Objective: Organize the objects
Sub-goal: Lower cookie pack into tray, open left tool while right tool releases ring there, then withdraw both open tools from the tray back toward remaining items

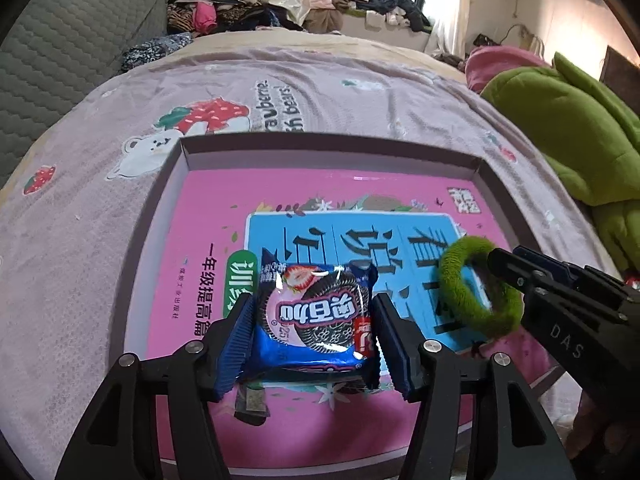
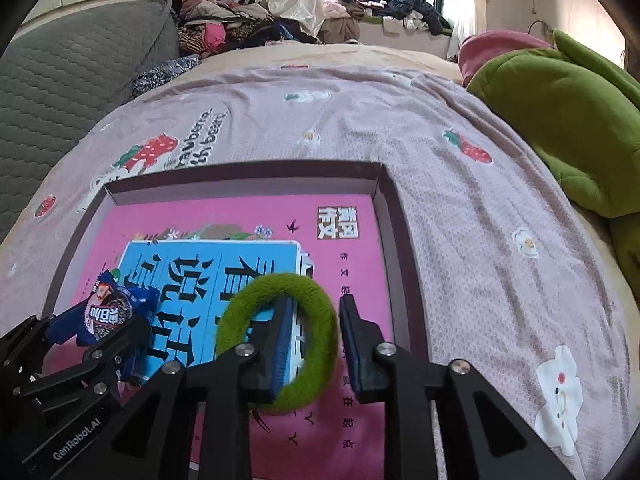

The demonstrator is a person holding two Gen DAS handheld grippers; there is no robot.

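A shallow cardboard box (image 1: pixel 182 184) lies on the bed (image 1: pixel 80 240), its low rim framing a pink book (image 1: pixel 192 208) that fills almost the whole floor, with only a thin pale strip left along the far wall and the left side. The left gripper (image 1: pixel 316 336) points down into the near part of the box, its jaws standing wide on either side of a blue cookie packet (image 1: pixel 316 312); the packet lies on the book cover between the blue pads, with the left pad at its edge and a narrow gap showing at the right pad, so no firm squeeze can be read. Just to the right, the right gripper (image 2: pixel 316 340) holds its jaws partly apart around one side of a green fuzzy hair tie (image 2: pixel 280 340): the left pad sits inside the ring and the right pad stands outside it, apart from the fuzz. The ring rests over the book's blue title panel, near the box's right wall. The two grippers are close beside each other within the box. Beyond the rim, the printed bedspread stretches open towards the far side, bounded on the left by a grey quilted cushion (image 1: pixel 60 60) and on the right by a green plush heap (image 1: pixel 580 132).
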